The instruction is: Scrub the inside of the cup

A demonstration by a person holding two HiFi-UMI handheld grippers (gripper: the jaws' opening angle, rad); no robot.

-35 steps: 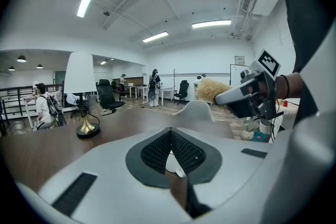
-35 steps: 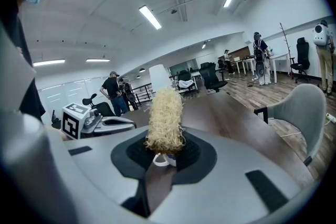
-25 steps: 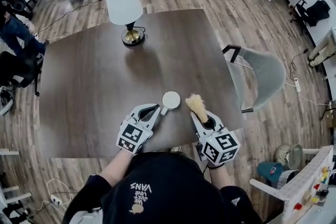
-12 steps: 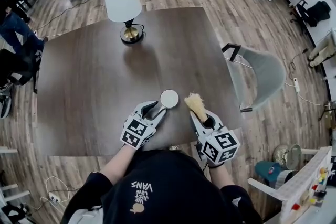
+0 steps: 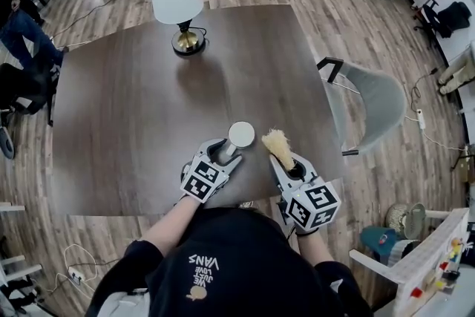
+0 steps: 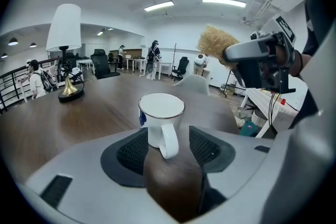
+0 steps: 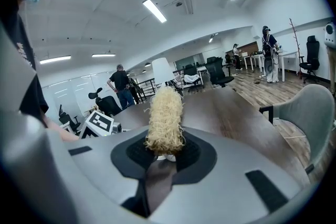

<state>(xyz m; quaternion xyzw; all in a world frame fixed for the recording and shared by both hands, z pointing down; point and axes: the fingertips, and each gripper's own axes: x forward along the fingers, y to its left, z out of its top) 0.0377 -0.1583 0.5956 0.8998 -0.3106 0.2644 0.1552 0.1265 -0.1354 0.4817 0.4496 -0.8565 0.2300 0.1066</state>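
Note:
A white cup (image 5: 241, 134) stands upright on the dark wooden table (image 5: 133, 100), its handle turned toward me. My left gripper (image 5: 223, 152) sits right behind it. In the left gripper view the cup (image 6: 160, 118) has its handle between the pads of my left gripper (image 6: 168, 147), whose jaws are opening, with a gap on each side. My right gripper (image 5: 286, 167) is shut on a brush with straw-coloured bristles (image 5: 276, 145), held bristles up just right of the cup. The brush (image 7: 165, 120) fills the middle of the right gripper view.
A lamp with a white shade (image 5: 177, 0) stands at the table's far side. A grey chair (image 5: 371, 104) is at the table's right edge. The near table edge runs just under both grippers. People and office chairs are far off.
The left gripper's jaws have spread apart around the cup's handle, and that gripper has shifted slightly right. The cup and the right gripper with the brush have hardly moved.

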